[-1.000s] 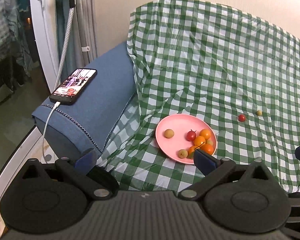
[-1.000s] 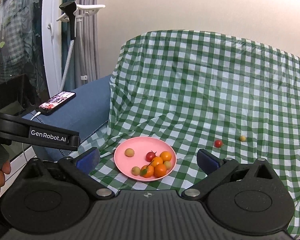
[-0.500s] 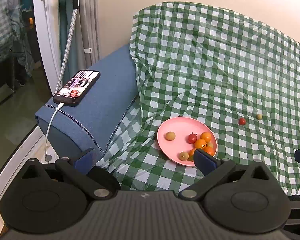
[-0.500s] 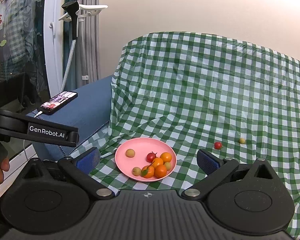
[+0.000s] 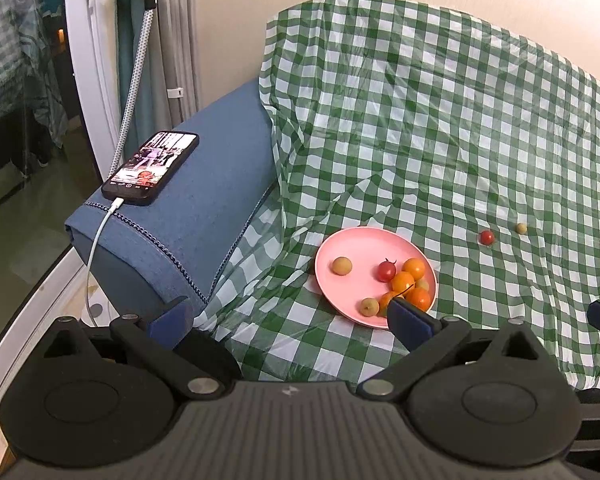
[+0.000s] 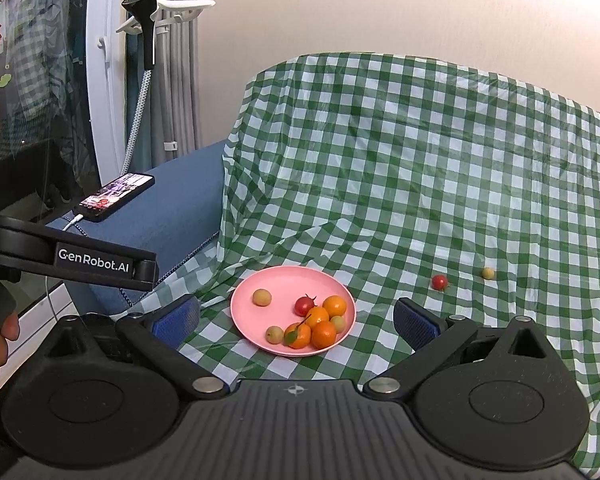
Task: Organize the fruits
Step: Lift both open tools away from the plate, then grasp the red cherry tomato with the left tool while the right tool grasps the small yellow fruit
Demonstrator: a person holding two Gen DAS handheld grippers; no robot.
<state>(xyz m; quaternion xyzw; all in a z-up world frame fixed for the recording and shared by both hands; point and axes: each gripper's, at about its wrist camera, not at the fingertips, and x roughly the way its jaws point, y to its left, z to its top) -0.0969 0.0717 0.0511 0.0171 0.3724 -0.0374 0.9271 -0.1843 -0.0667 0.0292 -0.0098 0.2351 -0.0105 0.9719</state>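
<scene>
Both grippers pulled back and up over last second; plate point(image 6: 256, 336) and fruit unmoved. Left gripper point(image 5: 288, 314) and right gripper point(image 6: 296, 318) wide, empty. Red tomato point(image 6: 439, 281) and yellowish fruit point(image 6: 487, 273), maybe small plum, loose on checked cloth point(image 6: 420, 168), well apart from plate. Path clear. Phone point(image 5: 151, 167) on blue armrest point(image 5: 204, 200).

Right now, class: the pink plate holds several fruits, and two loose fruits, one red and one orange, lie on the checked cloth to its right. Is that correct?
Not quite. The loose pair beside the pink plate is a red fruit and a pale yellowish fruit, not an orange one. The right wrist view shows both on the checked cloth.
</scene>
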